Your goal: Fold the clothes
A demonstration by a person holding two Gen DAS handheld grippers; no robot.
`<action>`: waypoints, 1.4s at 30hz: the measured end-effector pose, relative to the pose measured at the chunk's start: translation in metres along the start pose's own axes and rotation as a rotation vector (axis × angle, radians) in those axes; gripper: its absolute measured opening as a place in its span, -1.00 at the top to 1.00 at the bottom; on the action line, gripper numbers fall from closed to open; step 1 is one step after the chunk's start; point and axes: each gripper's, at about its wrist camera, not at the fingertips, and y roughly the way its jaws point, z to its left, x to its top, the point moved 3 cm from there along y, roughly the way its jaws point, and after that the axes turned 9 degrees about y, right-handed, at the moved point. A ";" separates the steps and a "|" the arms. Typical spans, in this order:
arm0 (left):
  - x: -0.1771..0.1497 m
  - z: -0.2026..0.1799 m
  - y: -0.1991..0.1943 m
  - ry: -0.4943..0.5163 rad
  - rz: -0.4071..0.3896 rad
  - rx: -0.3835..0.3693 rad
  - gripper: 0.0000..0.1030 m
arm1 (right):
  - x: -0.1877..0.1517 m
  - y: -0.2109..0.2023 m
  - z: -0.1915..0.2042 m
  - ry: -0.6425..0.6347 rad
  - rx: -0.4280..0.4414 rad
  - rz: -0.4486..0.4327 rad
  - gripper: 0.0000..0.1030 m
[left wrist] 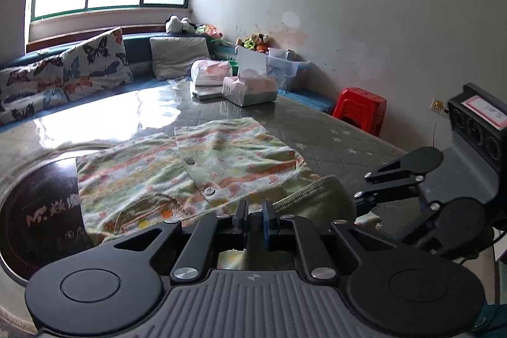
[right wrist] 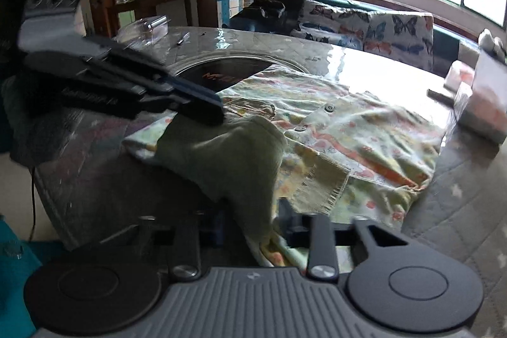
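A pale green patterned button-up garment [left wrist: 190,167] lies partly folded on the glass-topped table [left wrist: 332,129]; it also shows in the right wrist view [right wrist: 364,122]. Its olive ribbed collar [left wrist: 317,195] is lifted into a hump [right wrist: 228,154]. My left gripper [left wrist: 253,217] is shut on the garment's near edge by the collar; it also shows in the right wrist view [right wrist: 206,106]. My right gripper [right wrist: 252,220] stands with jaws apart around the lifted collar fabric; its body shows at the right of the left wrist view [left wrist: 427,195].
A black round cooktop [left wrist: 38,205] is set in the table under the garment's left side. Tissue packs [left wrist: 250,87] and a plastic bin [left wrist: 285,65] stand at the far end. Butterfly cushions [left wrist: 63,72] line the bench. A red stool [left wrist: 361,110] stands by the wall.
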 end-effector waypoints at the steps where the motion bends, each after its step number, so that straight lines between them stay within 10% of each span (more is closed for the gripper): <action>1: -0.002 0.001 -0.003 -0.005 -0.002 0.002 0.74 | 0.002 0.001 -0.002 0.015 0.005 -0.002 0.58; 6: -0.016 0.004 -0.026 0.007 0.000 0.029 0.11 | 0.013 -0.002 -0.007 0.064 0.023 -0.025 0.65; 16: -0.046 -0.007 -0.026 0.180 0.080 0.108 0.02 | 0.030 -0.001 -0.011 0.089 0.015 -0.055 0.67; 27: -0.055 -0.001 -0.022 0.271 0.088 0.171 0.77 | 0.025 -0.009 -0.013 0.138 0.022 -0.096 0.78; 42: -0.052 -0.047 -0.101 0.231 0.034 0.092 0.87 | 0.004 -0.092 0.035 0.027 0.082 -0.163 0.79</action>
